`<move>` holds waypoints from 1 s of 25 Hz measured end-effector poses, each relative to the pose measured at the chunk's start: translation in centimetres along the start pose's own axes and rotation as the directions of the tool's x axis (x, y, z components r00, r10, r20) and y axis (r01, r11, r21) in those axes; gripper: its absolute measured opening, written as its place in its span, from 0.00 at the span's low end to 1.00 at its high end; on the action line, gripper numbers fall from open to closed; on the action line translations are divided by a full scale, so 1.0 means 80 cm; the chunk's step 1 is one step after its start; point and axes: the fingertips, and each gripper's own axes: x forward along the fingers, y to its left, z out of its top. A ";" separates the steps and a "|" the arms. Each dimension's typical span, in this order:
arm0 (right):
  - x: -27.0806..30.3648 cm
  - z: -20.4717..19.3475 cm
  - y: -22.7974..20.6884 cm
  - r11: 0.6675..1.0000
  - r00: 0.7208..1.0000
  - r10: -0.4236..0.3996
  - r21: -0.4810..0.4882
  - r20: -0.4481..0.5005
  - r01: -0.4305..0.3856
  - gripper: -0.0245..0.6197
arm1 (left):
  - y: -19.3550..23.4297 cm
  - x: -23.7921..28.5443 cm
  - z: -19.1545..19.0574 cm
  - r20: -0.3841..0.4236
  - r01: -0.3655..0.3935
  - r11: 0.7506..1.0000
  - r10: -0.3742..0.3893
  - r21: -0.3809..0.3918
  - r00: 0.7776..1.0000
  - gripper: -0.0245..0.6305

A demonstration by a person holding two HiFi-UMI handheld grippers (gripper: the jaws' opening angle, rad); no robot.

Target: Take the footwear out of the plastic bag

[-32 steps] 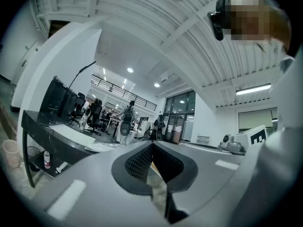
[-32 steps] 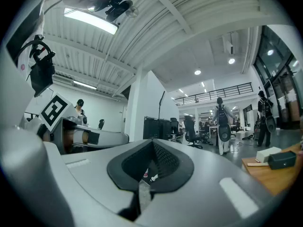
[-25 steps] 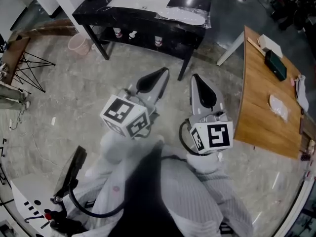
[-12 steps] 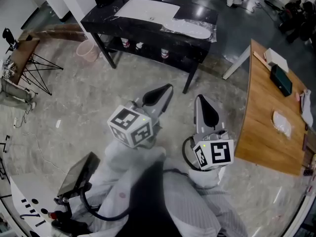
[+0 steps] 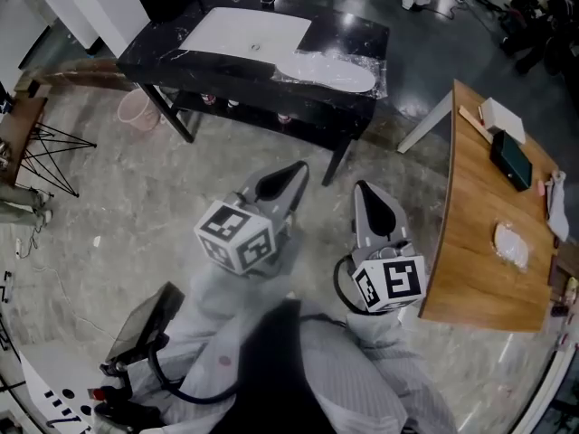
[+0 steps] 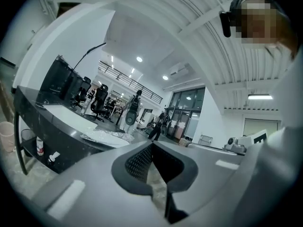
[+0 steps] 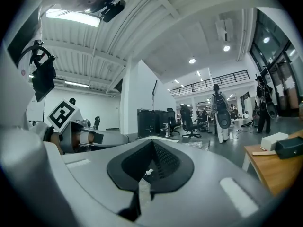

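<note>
Holding both tools close in front of our chest, we stand on the grey stone floor point(image 5: 163, 188) some way back from a black table point(image 5: 353, 36). Our left gripper point(image 5: 298, 166) has its jaws pressed together with nothing between them; its own view shows the two dark pads meeting at the tip point(image 6: 152, 144) with only the room beyond. Our right gripper point(image 5: 361, 188) is likewise closed and empty, the pads meeting in a thin seam in its own view point(image 7: 152, 142). Both point forward towards the black table, and neither touches anything. The plastic bag point(image 5: 330, 69) lies on the right part of that tabletop, well apart from both grippers, clear and crinkled over a long pale shape that we take for the footwear, though we cannot make out its detail from here. Just beside the bag, to its left, a white sheet point(image 5: 249, 33) covers much of the tabletop. From the left gripper view the bag point(image 6: 106, 136) shows as a rumpled, shiny heap on the table edge. To our right stands a wooden table point(image 5: 479, 224) with a few small items on it, and a pink bin point(image 5: 136, 107) sits on the floor at the black table's left end.
</note>
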 end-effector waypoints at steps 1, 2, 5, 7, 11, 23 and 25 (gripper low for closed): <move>0.020 0.001 -0.012 1.000 1.000 -0.004 0.000 -0.001 0.004 0.06 | 0.016 0.017 0.006 -0.001 0.001 1.000 -0.001 -0.003 1.000 0.04; 0.041 0.003 -0.024 1.000 1.000 -0.011 -0.001 0.000 0.011 0.06 | 0.032 0.034 0.012 -0.004 0.002 1.000 -0.003 -0.007 1.000 0.04; 0.104 0.009 -0.060 0.999 0.999 -0.041 0.006 -0.003 0.041 0.06 | 0.081 0.084 0.030 -0.029 0.007 1.000 -0.008 -0.020 1.000 0.04; 0.146 0.009 -0.084 0.998 0.998 -0.058 0.027 -0.014 0.059 0.06 | 0.114 0.114 0.039 -0.058 0.012 1.000 -0.014 -0.029 0.998 0.04; 0.207 0.010 -0.135 0.990 0.993 -0.110 0.086 -0.032 0.112 0.06 | 0.178 0.167 0.054 -0.108 0.003 0.999 -0.007 -0.040 0.994 0.04; 0.291 -0.066 -0.327 0.896 0.971 0.006 0.432 -0.238 0.101 0.12 | 0.299 0.280 0.047 -0.210 -0.026 0.968 -0.028 -0.250 0.977 0.05; 0.304 -0.087 -0.349 0.866 0.953 0.092 0.495 -0.289 0.066 0.13 | 0.319 0.288 0.048 -0.209 -0.062 0.957 0.001 -0.285 0.978 0.09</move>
